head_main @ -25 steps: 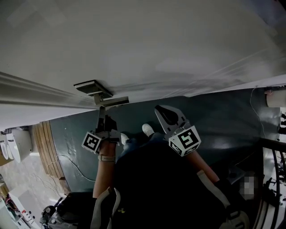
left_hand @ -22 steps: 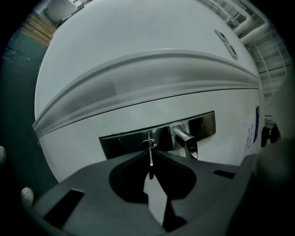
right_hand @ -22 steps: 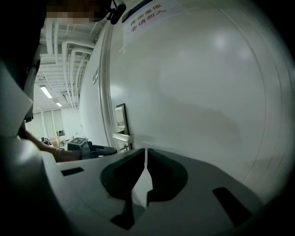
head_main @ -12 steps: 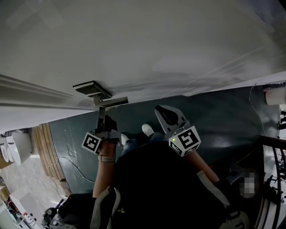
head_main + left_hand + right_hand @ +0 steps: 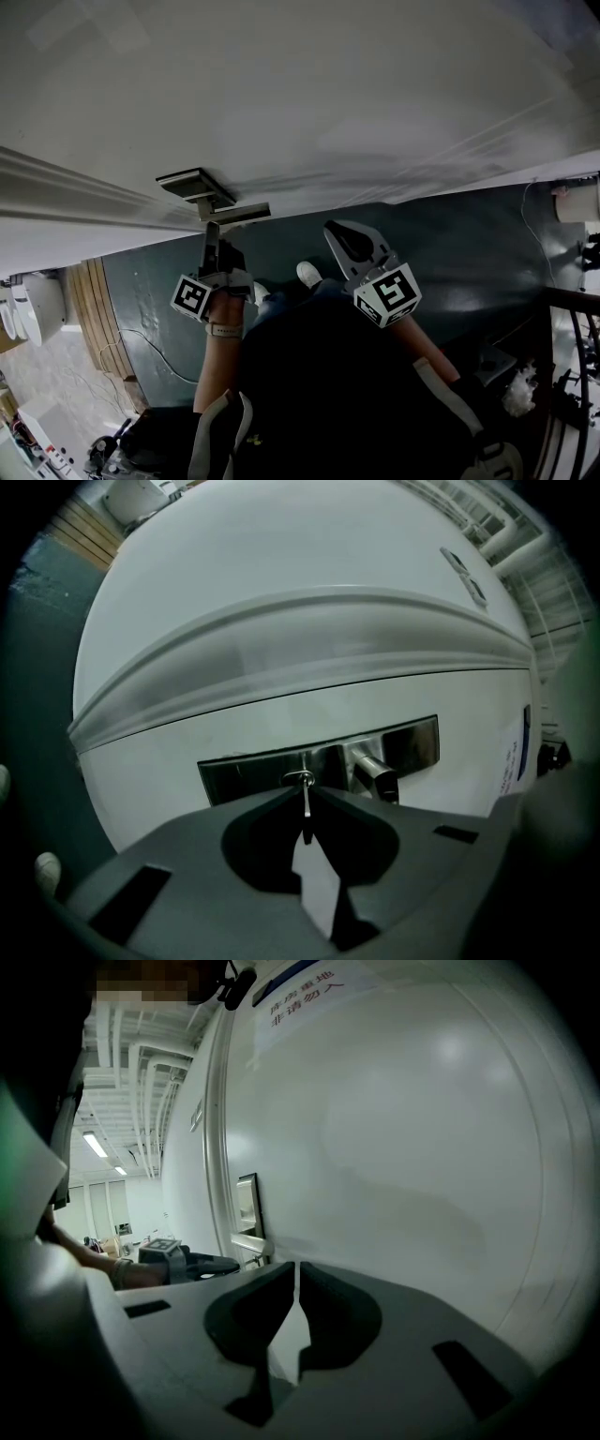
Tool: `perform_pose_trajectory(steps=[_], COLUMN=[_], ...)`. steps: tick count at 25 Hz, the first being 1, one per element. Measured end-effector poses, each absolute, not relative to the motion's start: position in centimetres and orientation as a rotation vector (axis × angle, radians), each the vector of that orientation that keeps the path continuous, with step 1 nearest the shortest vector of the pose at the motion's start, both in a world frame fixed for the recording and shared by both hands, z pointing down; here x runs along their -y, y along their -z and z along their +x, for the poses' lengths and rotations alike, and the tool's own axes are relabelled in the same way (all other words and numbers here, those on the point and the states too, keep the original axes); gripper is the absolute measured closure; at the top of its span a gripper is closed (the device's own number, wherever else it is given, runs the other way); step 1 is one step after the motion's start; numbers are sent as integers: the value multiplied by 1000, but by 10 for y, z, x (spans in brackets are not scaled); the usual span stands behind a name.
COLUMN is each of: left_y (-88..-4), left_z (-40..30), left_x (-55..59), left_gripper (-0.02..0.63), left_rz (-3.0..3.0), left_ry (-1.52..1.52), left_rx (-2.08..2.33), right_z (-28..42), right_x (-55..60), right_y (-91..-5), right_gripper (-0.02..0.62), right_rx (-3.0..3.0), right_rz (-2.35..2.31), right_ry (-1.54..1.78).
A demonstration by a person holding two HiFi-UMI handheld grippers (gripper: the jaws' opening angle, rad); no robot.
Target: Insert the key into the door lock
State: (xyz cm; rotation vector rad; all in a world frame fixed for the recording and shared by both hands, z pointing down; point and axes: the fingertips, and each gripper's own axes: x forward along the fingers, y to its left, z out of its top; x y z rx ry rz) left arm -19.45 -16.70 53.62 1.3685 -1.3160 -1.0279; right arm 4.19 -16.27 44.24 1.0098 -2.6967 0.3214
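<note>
A white door carries a steel lock plate with a lever handle. My left gripper is shut on a thin metal key, held edge-on. The key's tip sits at the keyhole, just left of the handle. In the head view the left gripper points up at the handle below the lock plate. My right gripper hangs to the right, away from the lock, jaws shut on nothing. From the right gripper view, the left gripper shows at the lock plate.
The door frame moulding runs along the left. Below lie a dark floor, wooden boards and cables. A printed notice is stuck on the door high up. The person's dark torso fills the lower middle.
</note>
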Motion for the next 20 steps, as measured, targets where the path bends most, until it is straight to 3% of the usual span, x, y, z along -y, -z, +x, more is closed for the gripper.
perform_pose_trajectory(steps=[20], left_y=[-541], left_z=[-195], left_x=[183], left_gripper=[578], left_rz=[1319], left_ry=[1034], left_rx=[1301], right_z=[29], right_x=[161], right_y=[-437], right_gripper=[566], right_rx=[2696], right_rz=[1011], right_ry=[-289])
